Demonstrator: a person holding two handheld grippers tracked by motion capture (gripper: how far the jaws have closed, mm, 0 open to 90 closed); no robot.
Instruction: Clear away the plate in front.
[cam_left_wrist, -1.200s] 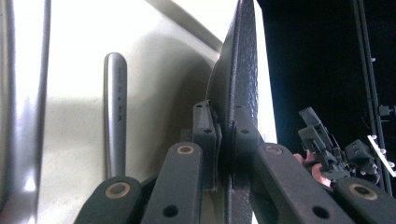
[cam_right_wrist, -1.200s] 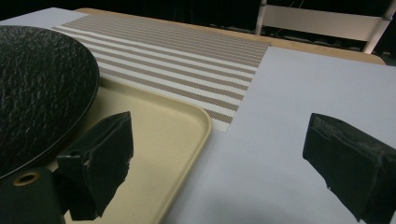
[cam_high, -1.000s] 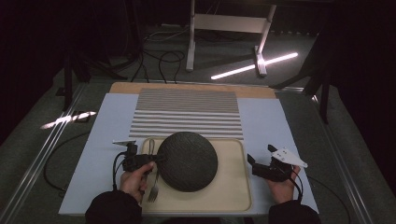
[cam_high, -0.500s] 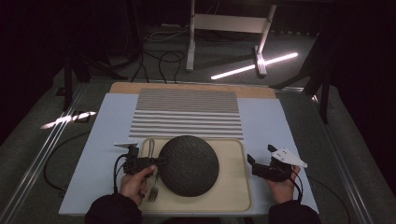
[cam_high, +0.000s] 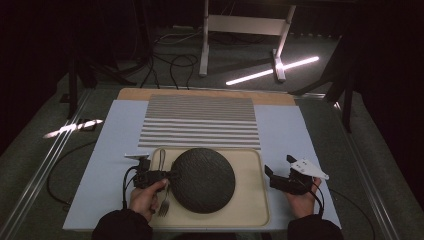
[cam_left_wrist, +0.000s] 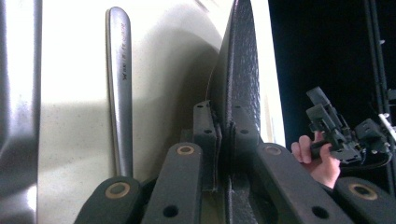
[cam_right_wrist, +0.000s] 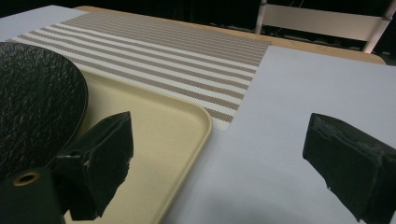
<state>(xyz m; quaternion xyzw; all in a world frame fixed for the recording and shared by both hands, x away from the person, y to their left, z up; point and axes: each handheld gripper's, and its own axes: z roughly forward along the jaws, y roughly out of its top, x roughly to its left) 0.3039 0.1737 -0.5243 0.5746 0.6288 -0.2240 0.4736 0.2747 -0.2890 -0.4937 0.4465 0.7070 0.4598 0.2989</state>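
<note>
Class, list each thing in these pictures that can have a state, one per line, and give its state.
Left tongs: shut on the black plate's rim.
Right tongs: open, nothing between them.
Black plate: on the tray, rim clamped.
Fork: lying flat on the tray, untouched.
Tray: flat on the table.
Striped placemat: spread flat, bare.

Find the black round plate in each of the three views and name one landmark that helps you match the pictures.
High view: the black plate lies at lower centre on the cream tray, the left gripper shut on its left rim.
Left gripper view: the plate is seen edge-on at upper centre, clamped.
Right gripper view: the plate sits at the left edge.
Shared landmark: the cream tray.
</note>
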